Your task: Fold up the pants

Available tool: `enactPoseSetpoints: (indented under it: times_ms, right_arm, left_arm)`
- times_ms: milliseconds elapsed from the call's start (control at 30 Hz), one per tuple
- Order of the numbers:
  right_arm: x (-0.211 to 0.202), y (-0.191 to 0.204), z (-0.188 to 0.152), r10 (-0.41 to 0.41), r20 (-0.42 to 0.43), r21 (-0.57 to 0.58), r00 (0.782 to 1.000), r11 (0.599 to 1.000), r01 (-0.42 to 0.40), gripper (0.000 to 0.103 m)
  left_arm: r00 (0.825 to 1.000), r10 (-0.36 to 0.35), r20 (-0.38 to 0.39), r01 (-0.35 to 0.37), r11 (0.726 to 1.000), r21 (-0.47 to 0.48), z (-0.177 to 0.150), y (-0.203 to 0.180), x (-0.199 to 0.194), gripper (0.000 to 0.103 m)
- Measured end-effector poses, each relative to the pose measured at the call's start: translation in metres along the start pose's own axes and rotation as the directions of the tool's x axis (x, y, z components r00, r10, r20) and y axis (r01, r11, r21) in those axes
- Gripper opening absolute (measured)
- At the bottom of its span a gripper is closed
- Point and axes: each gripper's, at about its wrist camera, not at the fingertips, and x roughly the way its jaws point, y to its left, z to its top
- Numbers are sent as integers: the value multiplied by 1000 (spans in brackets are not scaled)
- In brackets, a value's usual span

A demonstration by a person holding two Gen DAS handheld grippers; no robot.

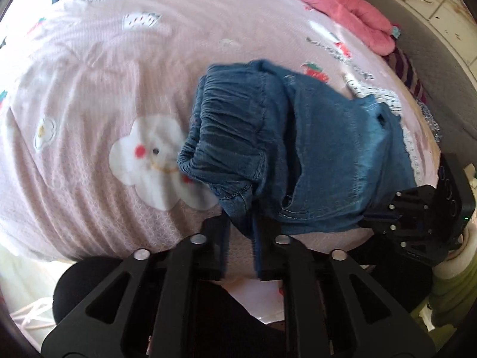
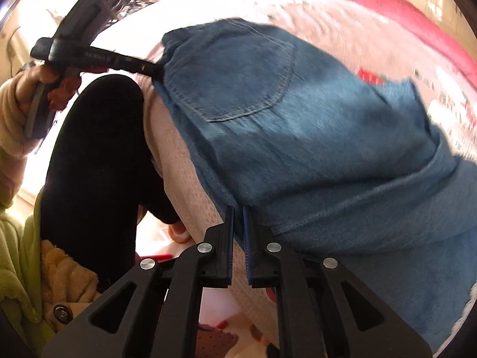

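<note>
Pink bed (image 1: 89,89) underneath, I drop the pants (image 1: 268,149) squarely: left tongs (image 1: 241,232) slackened round a hem, right tongs (image 2: 237,238) clenched on denim.

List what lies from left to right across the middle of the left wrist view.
White cloud-shaped print on the pink bedsheet → gathered waistband of the denim pants → white lace trim → right gripper.

Two close downward views, shared pants (image 1: 298,155)
</note>
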Motion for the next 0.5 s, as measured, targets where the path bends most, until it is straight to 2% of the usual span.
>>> enactPoseSetpoints:
  times_ms: [100, 133, 167, 233, 300, 367, 400, 500]
  right_arm:
    - [-5, -5, -1, 27, 11, 25, 1000, 999, -27, 11]
    - [-6, -5, -2, 36, 8, 29, 999, 999, -37, 16]
    - [-7, -5, -2, 47, 9, 31, 999, 998, -47, 18]
    - [-12, -2, -2, 56, 14, 18, 998, 998, -56, 27]
    - [-23, 0, -2, 66, 40, 1, 997, 998, -66, 31]
    - [-37, -2, -1, 76, 86, 0, 993, 997, -76, 32]
    - [-48, -5, 0, 78, 135, 10, 988, 997, -80, 32]
    - [-64, -17, 2, 66, 231, 57, 971, 995, -81, 32]
  left_arm:
    - [997, -21, 72, 22, 1000, -16, 1, 0, -18, 29]
    - [995, -20, 97, 22, 1000, -20, 1, 1, -27, 44]
    - [994, -3, 113, 6, 1000, -22, 1, 3, -35, 51]
    - [988, 31, 148, -28, 999, -21, 0, 5, -52, 53]
    - [979, 75, 189, -70, 997, -35, 0, 8, -71, 56]
    - [962, 131, 241, -128, 991, -27, 1, 4, -86, 59]
    - [954, 133, 268, -136, 991, -7, 3, -3, -93, 60]
    - [950, 55, 306, -77, 995, 58, 12, -27, -93, 61]
